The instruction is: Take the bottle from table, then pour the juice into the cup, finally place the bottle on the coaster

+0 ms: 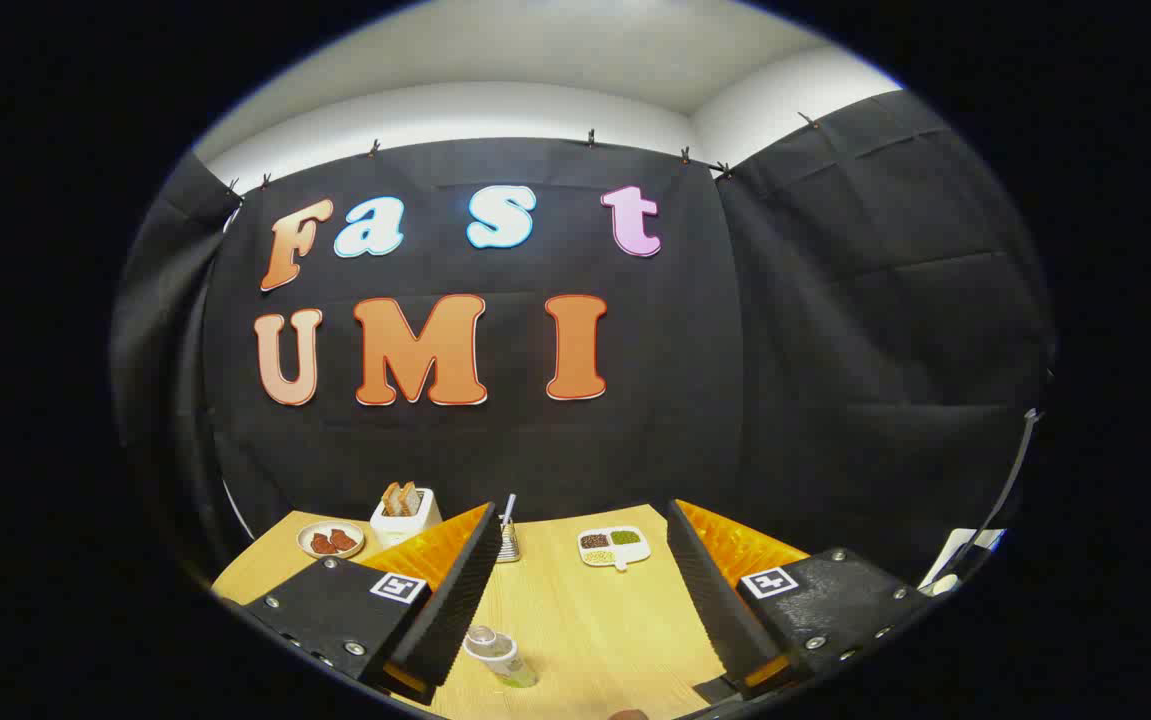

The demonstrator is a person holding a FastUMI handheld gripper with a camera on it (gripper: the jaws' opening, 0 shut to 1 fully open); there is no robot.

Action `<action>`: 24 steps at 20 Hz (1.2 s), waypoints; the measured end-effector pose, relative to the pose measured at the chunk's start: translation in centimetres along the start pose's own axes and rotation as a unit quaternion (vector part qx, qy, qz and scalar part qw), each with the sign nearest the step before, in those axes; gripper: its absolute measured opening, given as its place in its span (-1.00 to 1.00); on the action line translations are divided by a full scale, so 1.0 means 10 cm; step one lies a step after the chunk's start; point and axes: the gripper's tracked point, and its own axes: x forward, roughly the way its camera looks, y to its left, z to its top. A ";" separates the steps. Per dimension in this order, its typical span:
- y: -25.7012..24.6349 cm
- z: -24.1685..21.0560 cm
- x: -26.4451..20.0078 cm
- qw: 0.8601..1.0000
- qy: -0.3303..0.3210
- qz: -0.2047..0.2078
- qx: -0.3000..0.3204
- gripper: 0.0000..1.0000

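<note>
My gripper (575, 560) hung wide open, gripping nothing. Bottle (500, 657) stood low, near my left finger (barely visible); descending blind, I risked toppling it across the table (585, 620).

Table count, one of each kind.
One bottle (501, 655), one toast holder (405, 514), one round plate (331, 539), one divided dish (614, 547), one small whisk-like utensil (507, 532).

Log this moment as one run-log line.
stage: approach | tongs: open, empty | bottle: upright on table, between fingers | cup, coaster: unseen
</note>
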 end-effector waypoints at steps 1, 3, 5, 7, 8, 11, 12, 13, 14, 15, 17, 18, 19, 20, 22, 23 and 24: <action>0.01 -0.01 0.00 1.000 0.001 0.000 -0.005 0.97; 0.06 -0.02 0.01 1.000 0.002 0.004 -0.014 0.97; 0.15 -0.07 0.02 1.000 0.007 0.014 -0.018 0.97; 0.20 -0.11 0.05 1.000 0.013 0.021 -0.020 0.97; 0.22 -0.12 0.06 0.999 0.016 0.023 -0.020 0.97; 0.25 -0.14 0.11 0.999 0.018 0.028 -0.019 0.97; 0.27 -0.14 0.12 0.999 0.018 0.030 -0.019 0.97; 0.28 -0.15 0.14 0.999 0.019 0.031 -0.019 0.97; 0.28 -0.16 0.14 0.999 0.019 0.032 -0.019 0.97; 0.28 -0.17 0.15 0.999 0.018 0.032 -0.019 0.97; 0.27 -0.21 0.16 0.999 0.022 0.032 -0.021 0.97; 0.27 -0.24 0.16 0.999 0.024 0.032 -0.022 0.97; 0.27 -0.25 0.16 0.999 0.025 0.032 -0.023 0.97; 0.25 -0.26 0.16 0.999 0.026 0.032 -0.025 0.97; 0.25 -0.27 0.16 0.999 0.024 0.032 -0.030 0.97; 0.25 -0.27 0.16 0.999 0.023 0.031 -0.032 0.97; 0.24 -0.28 0.15 0.999 0.022 0.031 -0.033 0.97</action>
